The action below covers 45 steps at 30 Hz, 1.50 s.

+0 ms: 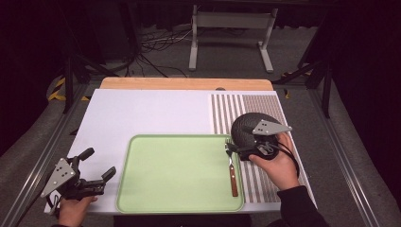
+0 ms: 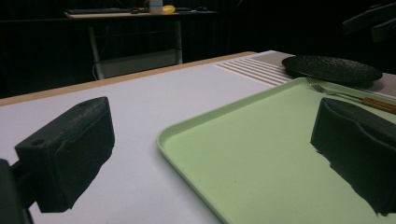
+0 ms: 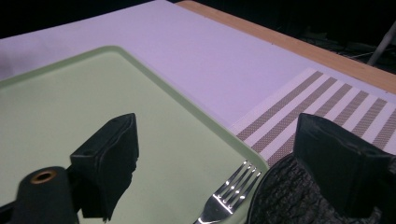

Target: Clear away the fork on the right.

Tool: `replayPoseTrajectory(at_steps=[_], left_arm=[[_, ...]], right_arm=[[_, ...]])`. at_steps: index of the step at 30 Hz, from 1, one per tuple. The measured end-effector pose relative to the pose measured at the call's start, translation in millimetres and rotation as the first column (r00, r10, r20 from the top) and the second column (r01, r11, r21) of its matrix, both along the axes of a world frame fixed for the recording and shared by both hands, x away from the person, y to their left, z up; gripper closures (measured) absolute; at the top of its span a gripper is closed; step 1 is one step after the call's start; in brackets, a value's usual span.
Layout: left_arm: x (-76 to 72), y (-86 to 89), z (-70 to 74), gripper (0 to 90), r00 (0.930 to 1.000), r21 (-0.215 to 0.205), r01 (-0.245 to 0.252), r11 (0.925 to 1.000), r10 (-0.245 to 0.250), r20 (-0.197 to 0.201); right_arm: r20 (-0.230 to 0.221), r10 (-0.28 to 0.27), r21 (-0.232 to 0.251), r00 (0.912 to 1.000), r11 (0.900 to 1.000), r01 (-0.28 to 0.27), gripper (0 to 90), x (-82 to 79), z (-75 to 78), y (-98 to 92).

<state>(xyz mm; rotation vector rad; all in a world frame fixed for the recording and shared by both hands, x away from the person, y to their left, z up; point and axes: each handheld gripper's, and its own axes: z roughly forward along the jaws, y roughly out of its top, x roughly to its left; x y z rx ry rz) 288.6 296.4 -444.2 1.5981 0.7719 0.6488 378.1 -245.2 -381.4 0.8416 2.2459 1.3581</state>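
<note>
Claws both gape empty: the right claw (image 1: 232, 149) above the wooden-handled metal fork (image 1: 231, 169) on the pale green plastic tray (image 1: 142, 189), the left claw (image 1: 98, 166) beside it.

High view: above near edge of table, faces forward and down, far off; green tray (image 1: 179, 172) central. Left gripper view: low, close beside tray's (image 2: 261, 154) left edge, faces across it toward fork (image 2: 350, 95). Right gripper view: close above tray's (image 3: 93, 107) right edge, faces left. All share tray and fork (image 3: 229, 193).
</note>
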Motion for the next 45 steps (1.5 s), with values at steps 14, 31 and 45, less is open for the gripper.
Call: replayPoseTrajectory(at_steps=[14, 31, 45], left_arm=[[0.2, -0.4, -0.7, 0.3, 1.0, 0.0, -0.004, 1.0, 0.004, -0.004], [0.1, -0.6, -0.6, 0.3, 1.0, -0.001, -0.003, 1.0, 0.003, -0.004], [0.3, -0.4, 0.3, 0.3, 1.0, -0.005, 0.003, 1.0, -0.003, 0.001]], right_arm=[[0.078, -0.031, 0.119, 0.9965, 0.993, 0.021, 12.8, -20.8, -11.5, -45.4], [0.156, -0.034, 0.2, 0.9872, 0.98, 0.002, 12.5, -39.2, -41.6, -81.0], [0.074, -0.089, 0.177, 0.9933, 0.981, 0.074, 12.3, -46.4, -68.6, -89.3]])
